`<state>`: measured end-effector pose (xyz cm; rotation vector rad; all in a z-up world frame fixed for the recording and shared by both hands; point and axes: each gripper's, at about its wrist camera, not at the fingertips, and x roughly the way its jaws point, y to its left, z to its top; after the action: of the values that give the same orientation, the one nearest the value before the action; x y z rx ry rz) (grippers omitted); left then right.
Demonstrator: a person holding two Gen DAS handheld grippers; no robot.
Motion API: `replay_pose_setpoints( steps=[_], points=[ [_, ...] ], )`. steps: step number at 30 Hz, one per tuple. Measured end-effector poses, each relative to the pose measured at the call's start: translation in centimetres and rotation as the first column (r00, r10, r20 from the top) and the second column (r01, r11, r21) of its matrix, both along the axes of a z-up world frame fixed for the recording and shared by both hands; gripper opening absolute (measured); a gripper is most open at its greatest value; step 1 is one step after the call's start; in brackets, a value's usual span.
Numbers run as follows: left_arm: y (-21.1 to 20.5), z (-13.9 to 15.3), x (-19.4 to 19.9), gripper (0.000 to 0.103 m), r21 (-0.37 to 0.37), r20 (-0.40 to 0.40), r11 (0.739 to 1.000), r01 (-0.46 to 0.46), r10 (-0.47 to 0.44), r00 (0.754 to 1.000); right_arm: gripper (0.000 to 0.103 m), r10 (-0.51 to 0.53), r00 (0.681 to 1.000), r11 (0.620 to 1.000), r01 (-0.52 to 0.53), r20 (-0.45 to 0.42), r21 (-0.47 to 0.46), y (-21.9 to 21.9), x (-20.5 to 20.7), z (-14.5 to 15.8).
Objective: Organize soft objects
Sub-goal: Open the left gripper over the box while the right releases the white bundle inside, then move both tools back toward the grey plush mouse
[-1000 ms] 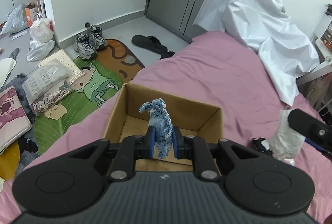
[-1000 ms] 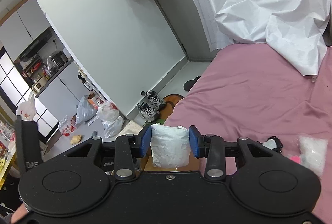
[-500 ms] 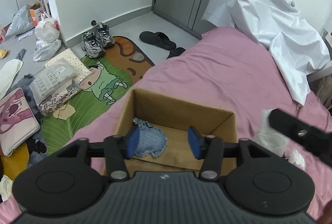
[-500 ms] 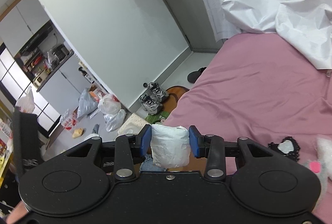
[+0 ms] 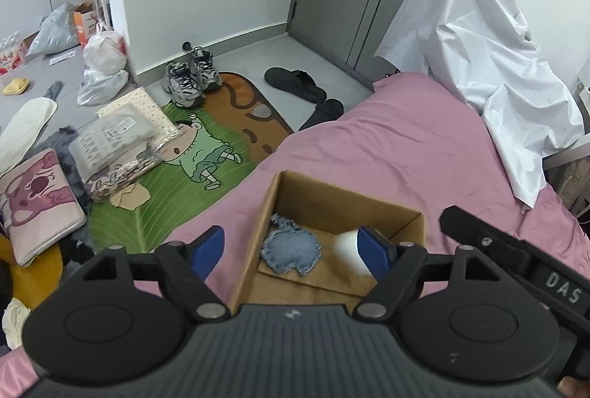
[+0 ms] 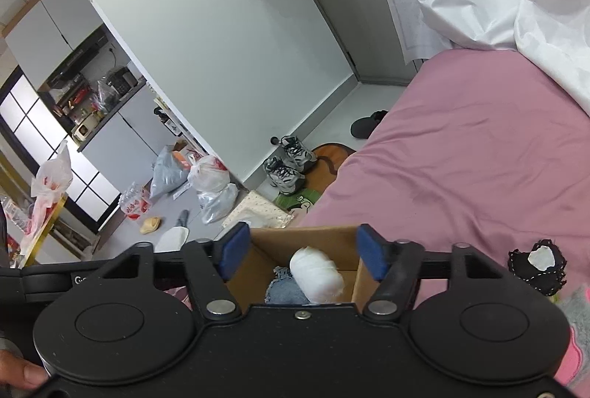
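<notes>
Two soft things lie in the cardboard box (image 5: 333, 200) at the bed's (image 5: 405, 147) edge: a denim piece (image 5: 291, 248) and a white bundle (image 6: 317, 274). Both the left gripper (image 5: 293, 248) and right gripper (image 6: 304, 246) are opening, pinching nothing.

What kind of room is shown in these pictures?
Most likely a bedroom in a small, lived-in flat. A bed with a pink sheet fills one side, sneakers and slippers lie on the floor by a cartoon rug, and a kitchen counter shows beyond the wall.
</notes>
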<state>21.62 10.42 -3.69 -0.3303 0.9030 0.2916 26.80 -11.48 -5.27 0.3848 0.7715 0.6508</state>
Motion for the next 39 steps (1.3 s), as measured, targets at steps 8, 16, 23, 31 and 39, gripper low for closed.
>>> replay_pose_setpoints(
  steps=[8,16,23,31,39],
  points=[
    [0.1,1.4,-2.0,0.086,0.012,0.008,1.000,0.002,-0.002,1.000,0.083,-0.029,0.999,0.999,0.029,-0.019,-0.031,-1.3,-1.2,1.3],
    [-1.0,3.2,-4.0,0.102,0.017,0.068,1.000,0.017,-0.019,0.998,0.089,-0.042,0.999,0.998,0.041,-0.014,-0.054,-3.7,-3.5,2.8],
    [-2.1,4.6,-5.3,0.103,0.016,0.100,1.000,0.023,-0.024,0.995,0.094,-0.065,0.998,0.995,0.064,-0.010,-0.074,-6.5,-5.1,3.7],
    [-3.8,5.7,-6.8,0.103,0.033,0.129,0.998,0.048,-0.052,0.990,0.103,-0.080,0.997,0.995,0.079,-0.007,-0.054,-9.1,-6.0,5.0],
    [-5.0,6.3,-8.2,0.103,0.022,0.185,0.999,0.035,-0.039,0.982,0.103,-0.085,0.996,0.995,0.084,-0.020,-0.057,-11.0,-7.1,5.0]
  ],
)
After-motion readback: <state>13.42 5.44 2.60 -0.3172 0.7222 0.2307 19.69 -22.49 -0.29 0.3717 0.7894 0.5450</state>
